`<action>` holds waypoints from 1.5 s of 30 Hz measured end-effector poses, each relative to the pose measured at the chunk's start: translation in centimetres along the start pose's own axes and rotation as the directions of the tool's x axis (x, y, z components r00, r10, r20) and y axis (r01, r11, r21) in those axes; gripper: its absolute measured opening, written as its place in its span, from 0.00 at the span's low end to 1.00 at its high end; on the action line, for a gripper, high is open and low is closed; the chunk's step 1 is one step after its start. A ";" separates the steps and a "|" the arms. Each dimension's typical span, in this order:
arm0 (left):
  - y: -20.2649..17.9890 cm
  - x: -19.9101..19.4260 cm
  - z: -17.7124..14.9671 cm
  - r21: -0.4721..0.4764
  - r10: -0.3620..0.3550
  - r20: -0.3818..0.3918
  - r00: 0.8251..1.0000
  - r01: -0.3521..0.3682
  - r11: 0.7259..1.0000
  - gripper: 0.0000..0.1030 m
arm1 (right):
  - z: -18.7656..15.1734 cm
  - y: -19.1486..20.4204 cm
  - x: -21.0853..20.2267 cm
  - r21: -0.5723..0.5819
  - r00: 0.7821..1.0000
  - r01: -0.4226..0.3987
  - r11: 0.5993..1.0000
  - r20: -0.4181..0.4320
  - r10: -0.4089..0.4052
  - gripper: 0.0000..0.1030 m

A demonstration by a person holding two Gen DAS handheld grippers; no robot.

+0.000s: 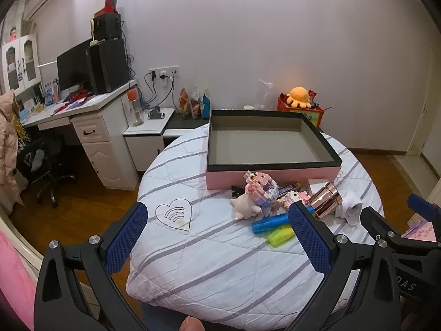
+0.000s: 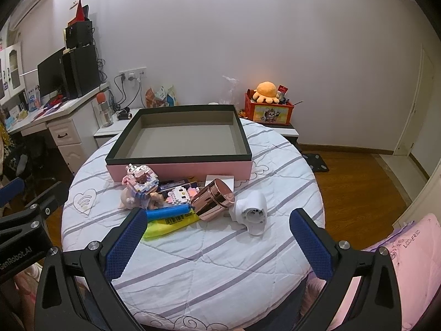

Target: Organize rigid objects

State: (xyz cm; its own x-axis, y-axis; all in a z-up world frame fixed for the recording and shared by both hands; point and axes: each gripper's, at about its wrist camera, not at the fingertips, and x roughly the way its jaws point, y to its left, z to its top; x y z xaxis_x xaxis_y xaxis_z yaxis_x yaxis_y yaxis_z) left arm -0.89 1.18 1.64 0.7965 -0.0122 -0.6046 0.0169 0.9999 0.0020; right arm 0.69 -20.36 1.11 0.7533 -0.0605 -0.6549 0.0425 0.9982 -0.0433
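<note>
A pink box [image 1: 275, 175] [image 2: 179, 169] with a black rim and an empty grey inside lies at the far side of the round table. In front of it is a pile: a pastel brick figure [image 1: 261, 186] [image 2: 140, 182], a small pink plush [image 1: 245, 207], a blue marker [image 1: 270, 223] [image 2: 168, 211], a yellow-green marker [image 1: 281, 235] [image 2: 168, 224], a rose-gold cup on its side [image 1: 328, 200] [image 2: 215, 198] and a white fan-like device [image 1: 350, 209] [image 2: 252, 212]. My left gripper [image 1: 220, 215] and right gripper [image 2: 217, 220] are open and empty, held near the pile.
The table has a white quilted cover with grey stripes [image 1: 206, 262] [image 2: 206, 262]. A white desk with a monitor [image 1: 74, 71] stands at the left. A red box with an orange plush [image 2: 266, 107] stands behind the table. Wooden floor lies to the right.
</note>
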 end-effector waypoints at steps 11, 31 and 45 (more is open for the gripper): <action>0.0 0.3 -0.1 0.002 0.011 -0.011 1.000 -0.011 1.000 1.00 | -0.2 0.1 0.2 -0.002 1.000 -0.004 1.000 -0.007 0.004 1.00; 0.4 0.6 -0.4 -0.011 -0.002 -0.026 1.000 0.002 1.000 1.00 | -0.3 0.5 0.4 -0.009 1.000 -0.010 1.000 -0.010 0.010 1.00; 0.3 0.2 -0.4 0.000 0.006 -0.014 1.000 -0.006 1.000 1.00 | -0.1 -0.1 0.2 0.008 1.000 -0.014 1.000 -0.003 0.014 1.00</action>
State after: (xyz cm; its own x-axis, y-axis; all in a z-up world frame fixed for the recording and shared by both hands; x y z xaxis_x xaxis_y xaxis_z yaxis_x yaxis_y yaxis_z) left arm -0.96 1.47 1.17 0.7879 -0.0056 -0.6158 0.0119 0.9999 0.0062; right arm 0.80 -20.51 0.94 0.7517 -0.0469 -0.6579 0.0377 0.9989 -0.0281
